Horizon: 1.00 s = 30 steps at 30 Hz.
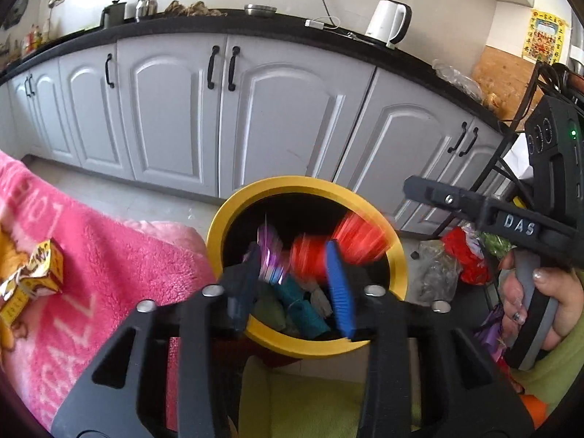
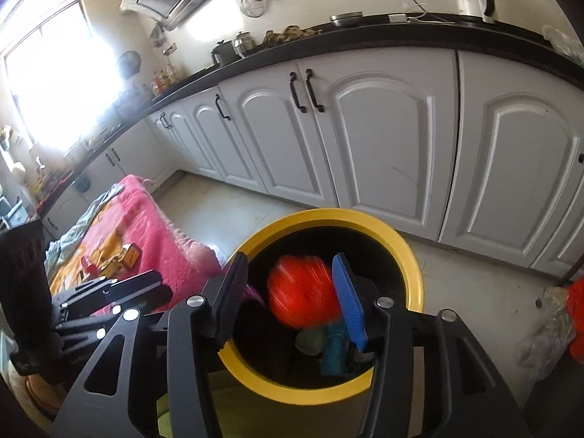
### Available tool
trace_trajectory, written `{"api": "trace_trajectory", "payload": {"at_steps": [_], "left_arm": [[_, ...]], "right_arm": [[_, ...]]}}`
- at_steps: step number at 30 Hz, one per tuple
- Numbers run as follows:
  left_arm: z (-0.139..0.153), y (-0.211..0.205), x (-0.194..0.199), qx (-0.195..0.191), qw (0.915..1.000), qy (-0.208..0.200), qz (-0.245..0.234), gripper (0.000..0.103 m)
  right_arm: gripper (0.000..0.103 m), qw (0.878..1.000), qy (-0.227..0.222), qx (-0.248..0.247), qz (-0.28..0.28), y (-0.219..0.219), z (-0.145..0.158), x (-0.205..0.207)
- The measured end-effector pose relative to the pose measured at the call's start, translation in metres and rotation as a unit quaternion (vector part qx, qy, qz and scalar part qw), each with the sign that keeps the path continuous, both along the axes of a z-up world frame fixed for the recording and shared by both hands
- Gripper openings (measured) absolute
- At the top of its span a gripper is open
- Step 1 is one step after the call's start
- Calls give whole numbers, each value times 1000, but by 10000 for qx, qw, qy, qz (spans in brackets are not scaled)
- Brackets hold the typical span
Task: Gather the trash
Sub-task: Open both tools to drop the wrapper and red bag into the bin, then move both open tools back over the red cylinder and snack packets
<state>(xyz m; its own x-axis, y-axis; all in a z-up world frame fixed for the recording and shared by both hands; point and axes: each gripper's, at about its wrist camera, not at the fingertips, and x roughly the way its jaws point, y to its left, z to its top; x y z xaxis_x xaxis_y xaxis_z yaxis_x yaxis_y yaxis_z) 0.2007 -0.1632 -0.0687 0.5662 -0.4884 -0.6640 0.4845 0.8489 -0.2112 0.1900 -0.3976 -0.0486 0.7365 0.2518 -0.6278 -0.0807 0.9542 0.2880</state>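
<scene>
A yellow-rimmed bin (image 1: 399, 255) (image 2: 408, 252) stands on the floor right under both grippers, with teal and green crumpled trash (image 1: 306, 310) in its bottom. My left gripper (image 1: 292, 284) hangs over the bin's mouth with its jaws apart. A blurred red wrapper (image 1: 310, 261) and a purple wrapper (image 1: 270, 255) are loose between its fingers. My right gripper (image 2: 292, 292) (image 1: 419, 189) is also over the bin, jaws apart. A blurred red crumpled piece (image 2: 299, 295) (image 1: 359, 237) is in the gap, clear of the black finger.
A pink blanket (image 1: 109, 255) lies to the left with a yellow carton and wrapper (image 1: 33, 277) on it. More wrappers and plastic (image 1: 456, 262) lie on the floor to the right. White cabinets (image 1: 182, 109) stand behind the bin. A hand (image 1: 544, 303) holds the right gripper.
</scene>
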Motion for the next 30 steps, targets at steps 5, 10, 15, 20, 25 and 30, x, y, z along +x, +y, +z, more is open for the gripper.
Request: {"api": "trace_trajectory", "payload": {"at_steps": [5,10,15,20,25,30], "left_arm": [[2,11,-2,-94,9999,-13,130,44],[13,26,-6,-165,9991,-162,355,64],[25,49,-14,-202,9965,-387,707,84],[35,78,-23,-301,9927,-473,1069,92],[43,111,-30,-411,9874,-539,1431,92],[51,144,-38,-500,9810,-634,1762,92]], "right_arm": [[52,10000,-49,24,-15,0,2,-2],[60,9998,-185,-61,91,10,10,-3],[68,9985,-424,-179,293,29,21,-11],[75,9961,-624,-309,539,52,30,-18],[78,9928,-787,-426,799,76,37,-23],[82,9895,-895,-457,1037,100,45,-27]]}}
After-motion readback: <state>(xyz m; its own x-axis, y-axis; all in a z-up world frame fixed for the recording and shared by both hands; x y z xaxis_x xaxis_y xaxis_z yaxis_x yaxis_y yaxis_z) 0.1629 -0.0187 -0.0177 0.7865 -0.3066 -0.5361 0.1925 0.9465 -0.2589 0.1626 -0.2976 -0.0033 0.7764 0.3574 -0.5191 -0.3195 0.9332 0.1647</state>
